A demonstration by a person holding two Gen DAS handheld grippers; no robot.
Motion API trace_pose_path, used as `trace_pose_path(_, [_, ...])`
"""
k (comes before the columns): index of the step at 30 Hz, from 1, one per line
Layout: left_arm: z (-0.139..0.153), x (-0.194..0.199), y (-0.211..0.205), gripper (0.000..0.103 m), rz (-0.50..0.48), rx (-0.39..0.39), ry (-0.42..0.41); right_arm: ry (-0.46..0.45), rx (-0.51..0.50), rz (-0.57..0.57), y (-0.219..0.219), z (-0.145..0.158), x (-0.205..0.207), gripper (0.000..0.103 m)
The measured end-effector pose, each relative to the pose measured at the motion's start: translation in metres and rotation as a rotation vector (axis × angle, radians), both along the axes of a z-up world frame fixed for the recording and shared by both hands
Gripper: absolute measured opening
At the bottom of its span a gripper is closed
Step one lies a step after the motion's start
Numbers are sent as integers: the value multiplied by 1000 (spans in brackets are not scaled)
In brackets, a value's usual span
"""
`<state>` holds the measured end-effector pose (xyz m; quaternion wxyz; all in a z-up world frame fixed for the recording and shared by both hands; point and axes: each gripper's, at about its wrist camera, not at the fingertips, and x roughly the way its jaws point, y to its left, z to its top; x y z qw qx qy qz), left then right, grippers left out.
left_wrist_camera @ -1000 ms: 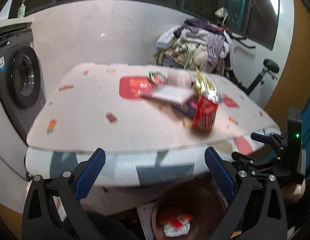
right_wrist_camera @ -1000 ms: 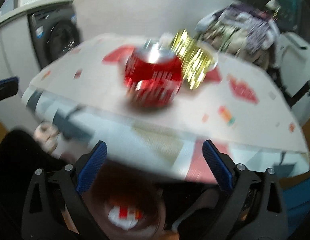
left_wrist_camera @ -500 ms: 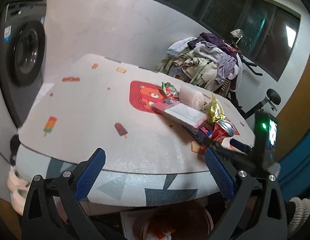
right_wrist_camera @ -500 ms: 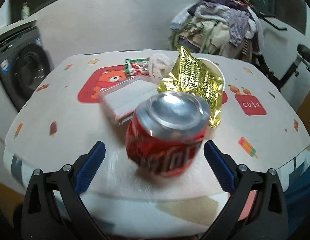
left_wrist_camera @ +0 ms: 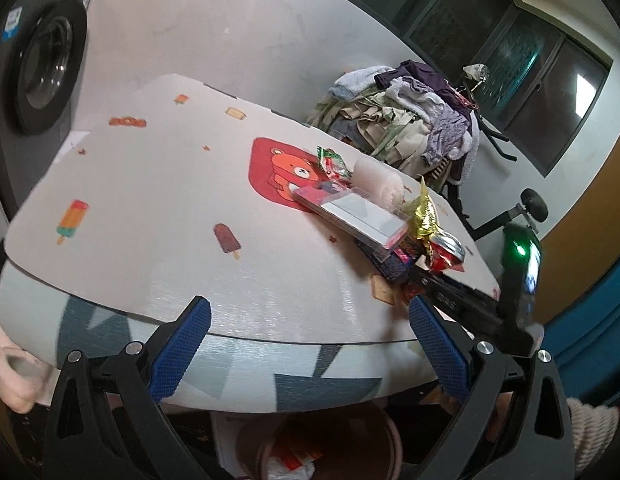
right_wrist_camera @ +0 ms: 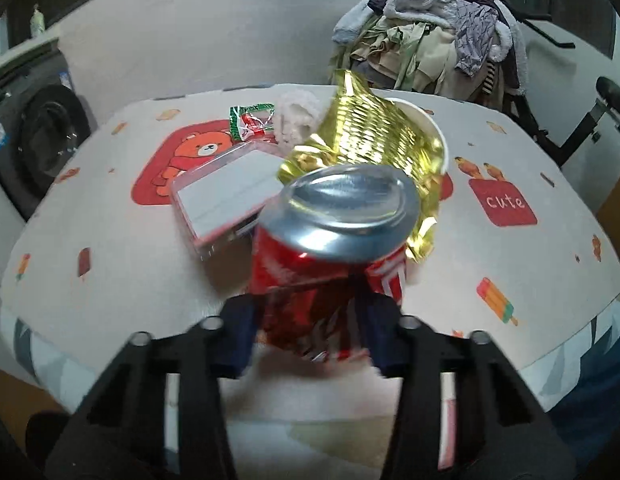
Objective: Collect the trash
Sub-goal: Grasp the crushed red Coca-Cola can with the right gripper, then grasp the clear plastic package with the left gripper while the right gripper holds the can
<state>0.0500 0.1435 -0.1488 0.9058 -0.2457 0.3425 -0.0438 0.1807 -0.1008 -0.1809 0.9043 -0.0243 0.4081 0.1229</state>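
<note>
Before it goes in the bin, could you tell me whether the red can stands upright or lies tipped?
Roughly upright: the red can shows its silver top uppermost, leaning slightly.

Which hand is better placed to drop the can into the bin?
Right. The right claw is closing with the can between its fingers, and the can's side looks dented. The left claw is open with nothing between its fingers, at the table edge above the bin.
</note>
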Motion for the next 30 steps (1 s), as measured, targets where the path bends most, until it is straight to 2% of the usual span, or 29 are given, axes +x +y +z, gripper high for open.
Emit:
trace_pose_path(4, [-3, 10, -6, 91, -22, -36, 17, -13, 73, 16, -32, 5, -12, 22])
trace_pose_path(5, [-4, 14, -8, 89, -29, -48, 22, -13, 93, 17, -40, 6, -14, 14])
trace_pose_path(6, [-4, 16, -11, 87, -35, -57, 27, -10, 125, 17, -50, 7, -16, 10])
trace_pose_path(8, [-5, 24, -16, 80, -52, -80, 38, -3, 195, 20, -67, 8, -22, 10])
trace_pose_path(10, [-7, 32, -20, 78, -69, -106, 51, -23, 238, 30, -81, 10, -31, 10])
trace_pose_path(19, [-20, 83, -38, 66, -90, -232, 126, -40, 326, 31, -109, 5, -36, 10])
trace_pose_path(23, [-31, 111, -37, 60, -59, -349, 158, -64, 334, -2, -123, 7, -33, 10])
trace_pose_path(30, [-60, 160, -24, 55, 73, -574, 173, -92, 350, -35, -145, 9, -28, 10])
